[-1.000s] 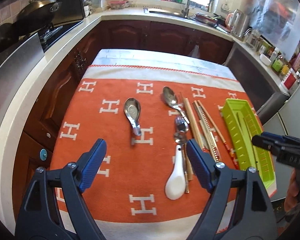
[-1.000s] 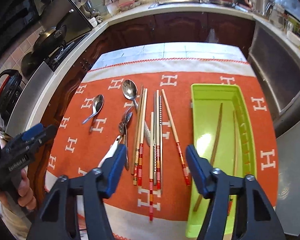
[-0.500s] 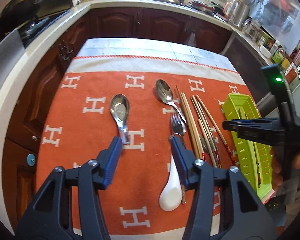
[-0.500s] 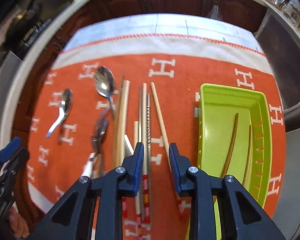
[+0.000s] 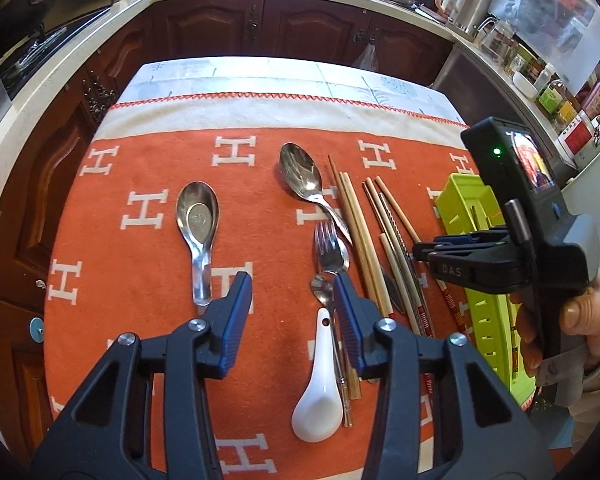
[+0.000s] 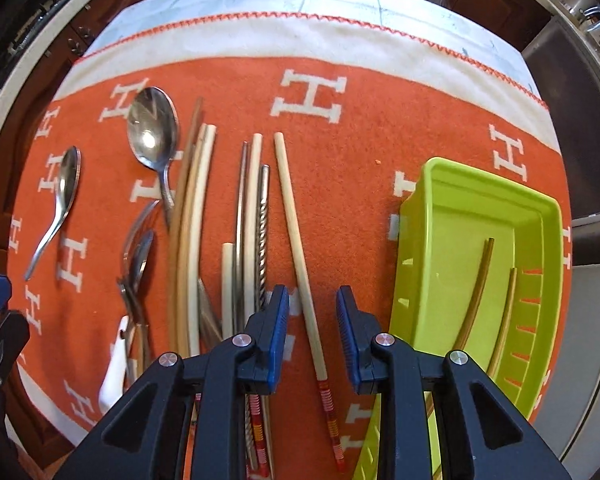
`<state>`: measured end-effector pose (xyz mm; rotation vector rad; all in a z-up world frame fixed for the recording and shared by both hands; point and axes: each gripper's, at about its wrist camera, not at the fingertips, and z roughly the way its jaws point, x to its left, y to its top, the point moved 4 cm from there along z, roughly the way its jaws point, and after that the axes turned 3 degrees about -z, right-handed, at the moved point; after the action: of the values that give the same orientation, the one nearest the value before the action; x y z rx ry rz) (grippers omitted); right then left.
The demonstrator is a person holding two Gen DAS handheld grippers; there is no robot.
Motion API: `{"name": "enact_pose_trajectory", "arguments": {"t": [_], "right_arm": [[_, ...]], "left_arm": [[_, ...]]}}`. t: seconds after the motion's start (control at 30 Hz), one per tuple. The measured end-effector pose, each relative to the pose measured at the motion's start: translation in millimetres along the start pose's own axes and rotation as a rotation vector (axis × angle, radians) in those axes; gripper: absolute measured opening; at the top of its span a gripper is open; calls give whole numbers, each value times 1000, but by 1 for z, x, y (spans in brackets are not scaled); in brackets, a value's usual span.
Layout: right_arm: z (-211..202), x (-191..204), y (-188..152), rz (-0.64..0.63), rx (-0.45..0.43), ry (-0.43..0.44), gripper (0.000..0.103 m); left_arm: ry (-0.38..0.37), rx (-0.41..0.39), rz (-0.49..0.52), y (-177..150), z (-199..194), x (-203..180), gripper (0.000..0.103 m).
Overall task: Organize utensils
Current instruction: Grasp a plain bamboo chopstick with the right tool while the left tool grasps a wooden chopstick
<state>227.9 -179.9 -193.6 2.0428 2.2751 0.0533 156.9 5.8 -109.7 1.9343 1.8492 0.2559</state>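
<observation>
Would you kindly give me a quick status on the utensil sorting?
Left claw closing, nothing gripped. Right claw open astride a pale chopstick, not pinching. Two chopsticks in the green tray. Nothing blocking.

Spoons (image 5: 197, 216), a fork (image 5: 327, 245) and chopsticks (image 6: 296, 236) lie side by side at mid-frame; the green tray (image 6: 432, 216), right, holds seemingly two chopsticks.

Tray (image 6: 440, 216) right of chopsticks (image 6: 296, 240), spoons (image 6: 152, 132) left.
</observation>
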Motion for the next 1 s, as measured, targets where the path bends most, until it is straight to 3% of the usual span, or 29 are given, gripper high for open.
{"name": "enact_pose_trajectory", "arguments": {"t": [0.3, 0.37, 0.53, 0.73, 1.0], "right_arm": [[10, -7, 11, -14, 4, 40, 18], [10, -12, 11, 9, -2, 81, 8], [3, -28, 3, 102, -23, 210, 5], [-22, -47, -21, 167, -94, 306, 5], [-60, -55, -68, 208, -171, 404, 5]], "left_arm": [[-14, 35, 3, 1, 18, -4, 34], [-27, 46, 6, 1, 23, -9, 33], [-78, 78, 16, -1, 35, -23, 21], [-142, 151, -6, -2, 61, -39, 9], [-171, 223, -45, 2, 89, -52, 4]]}}
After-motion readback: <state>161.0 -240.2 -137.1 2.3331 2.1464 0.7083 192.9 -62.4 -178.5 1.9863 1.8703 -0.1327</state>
